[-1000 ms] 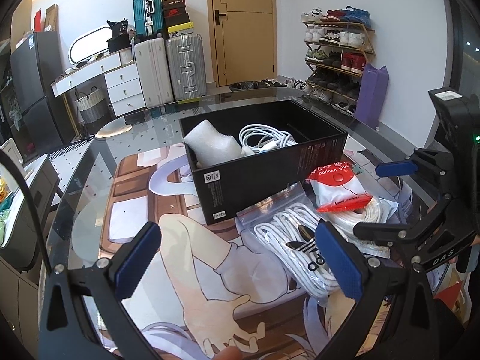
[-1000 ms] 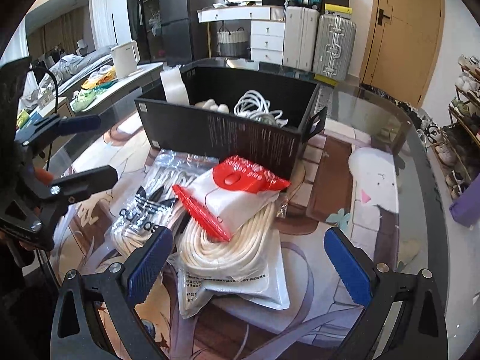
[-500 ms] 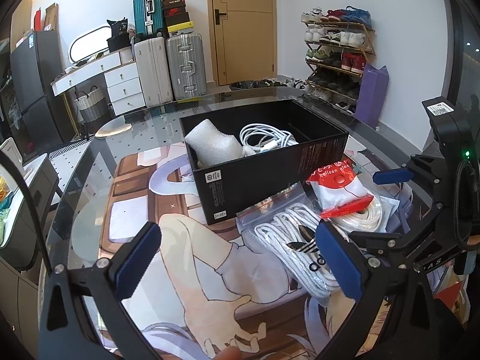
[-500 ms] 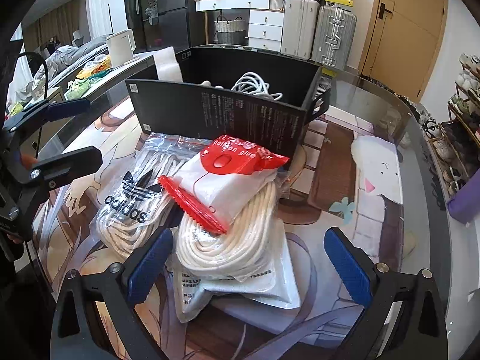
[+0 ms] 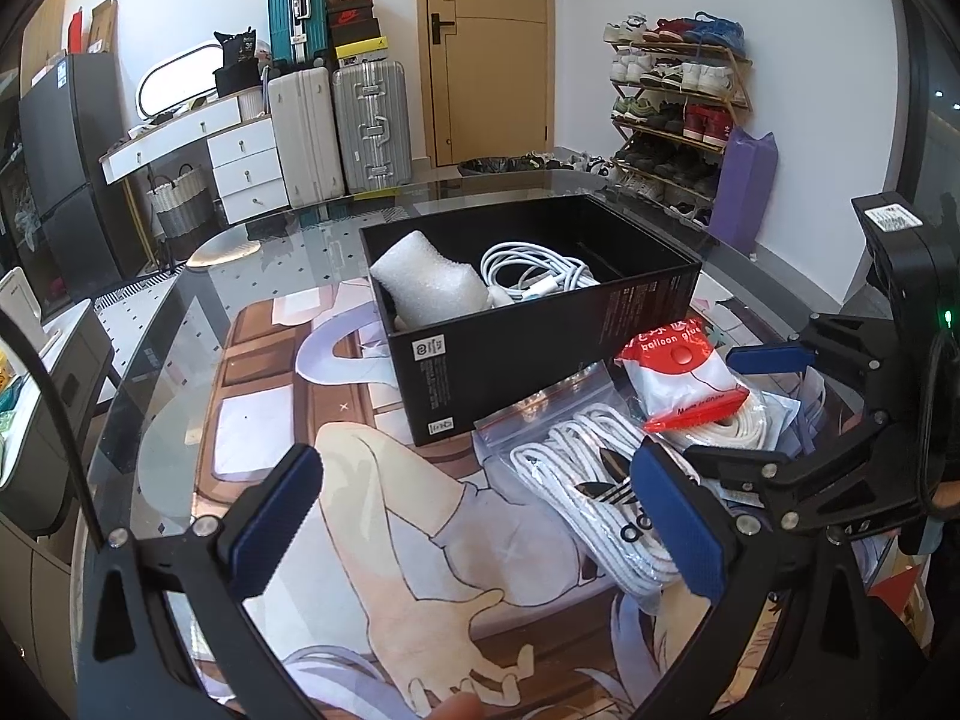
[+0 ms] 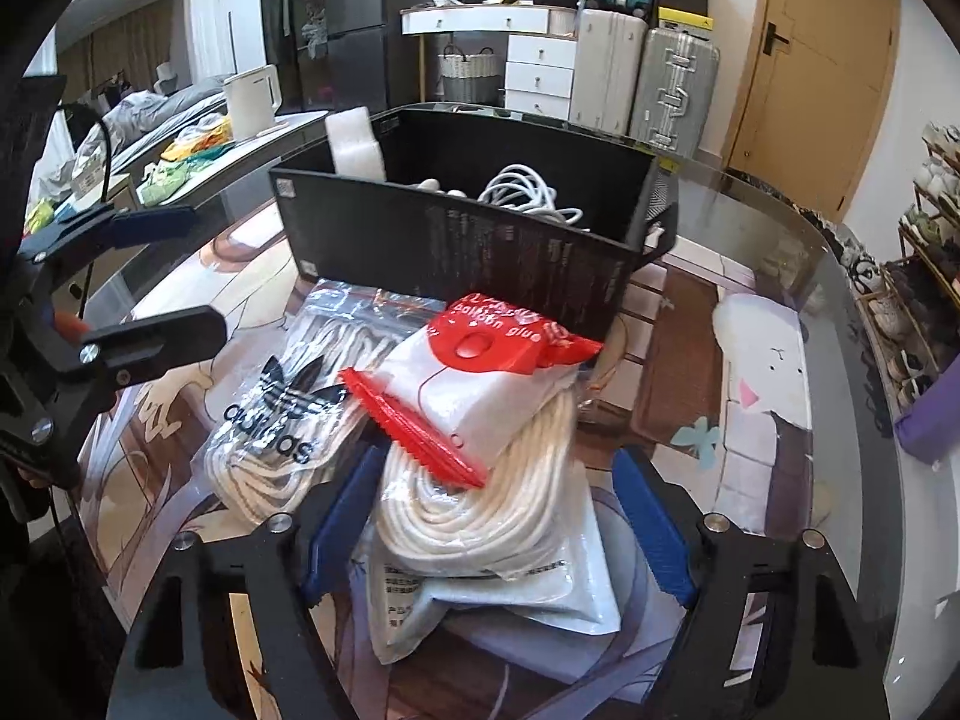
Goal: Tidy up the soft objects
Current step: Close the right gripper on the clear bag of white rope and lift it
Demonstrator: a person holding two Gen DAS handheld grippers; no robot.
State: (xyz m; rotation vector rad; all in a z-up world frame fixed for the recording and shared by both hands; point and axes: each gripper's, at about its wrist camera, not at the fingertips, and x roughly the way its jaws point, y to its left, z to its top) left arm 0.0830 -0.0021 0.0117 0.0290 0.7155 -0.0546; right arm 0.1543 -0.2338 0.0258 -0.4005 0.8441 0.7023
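A black box (image 5: 540,324) (image 6: 468,240) on the glass table holds white foam (image 5: 426,285) and a white cable (image 5: 534,276). In front of it lie an Adidas zip bag of white laces (image 5: 600,480) (image 6: 282,414), a red-and-white balloon glue bag (image 5: 678,378) (image 6: 480,378), a coil of white rope (image 6: 486,510) and a white pouch (image 6: 510,606) under it. My right gripper (image 6: 498,534) is open, its fingers on either side of the rope coil. My left gripper (image 5: 474,528) is open and empty above the table, left of the laces bag.
The table (image 5: 180,360) has a printed mat under glass. Suitcases (image 5: 336,126), white drawers (image 5: 240,162), a door (image 5: 486,48) and a shoe rack (image 5: 678,114) stand behind. A kettle (image 6: 252,99) sits on a side counter.
My right gripper has moved forward and down onto the pile, and its fingers have narrowed around the rope coil. My left gripper has stayed still.
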